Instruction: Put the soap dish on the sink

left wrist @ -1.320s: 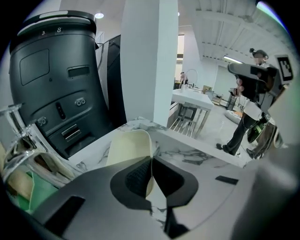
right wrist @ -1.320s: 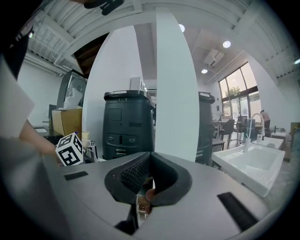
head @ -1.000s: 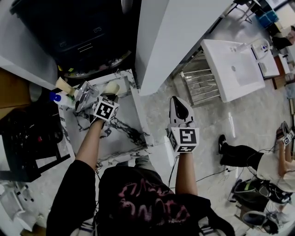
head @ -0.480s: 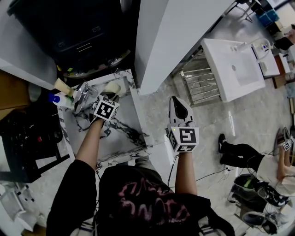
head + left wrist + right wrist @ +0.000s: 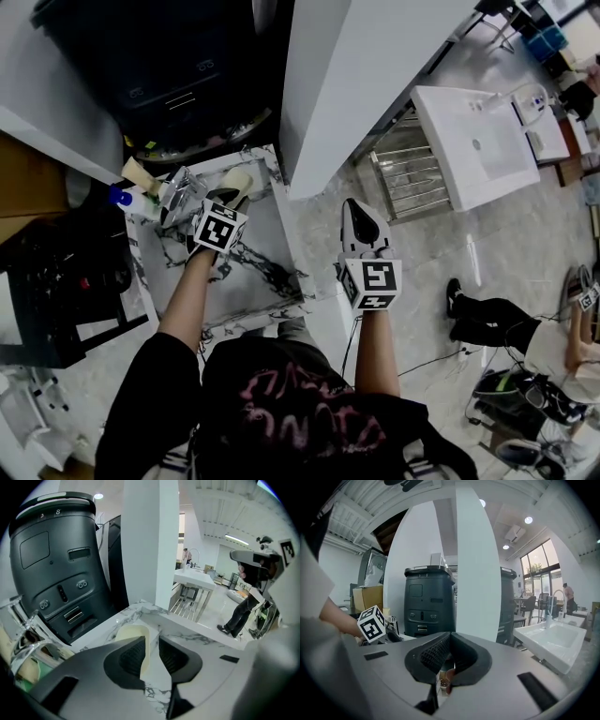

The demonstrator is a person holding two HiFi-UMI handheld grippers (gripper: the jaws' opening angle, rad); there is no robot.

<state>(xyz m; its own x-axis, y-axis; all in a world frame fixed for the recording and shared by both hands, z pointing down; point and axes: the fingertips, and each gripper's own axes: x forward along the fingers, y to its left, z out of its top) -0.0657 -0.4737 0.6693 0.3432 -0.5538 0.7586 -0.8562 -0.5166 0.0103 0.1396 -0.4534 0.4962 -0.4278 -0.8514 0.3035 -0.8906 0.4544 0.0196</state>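
Observation:
A cream soap dish (image 5: 236, 183) (image 5: 132, 634) lies on the back ledge of the marble sink (image 5: 265, 242) (image 5: 187, 637). My left gripper (image 5: 221, 201) (image 5: 151, 653) hovers right over it. Its jaws stand a narrow gap apart, open, the dish's right rim showing between them and marble visible beside that rim. Part of the dish is hidden under the left jaw. My right gripper (image 5: 360, 220) (image 5: 449, 656) hangs over the floor to the right of the sink, jaws shut with nothing in them.
A chrome faucet (image 5: 180, 195) and a blue-capped bottle (image 5: 119, 198) stand left of the dish. A dark machine (image 5: 159, 66) rises behind the sink, a white pillar (image 5: 366, 66) to its right. A white basin (image 5: 478, 141), a metal rack (image 5: 405, 173) and a person (image 5: 511, 323) are farther right.
The view has shifted slightly; my left gripper stays over the soap dish on the sink ledge. The right gripper has barely moved.

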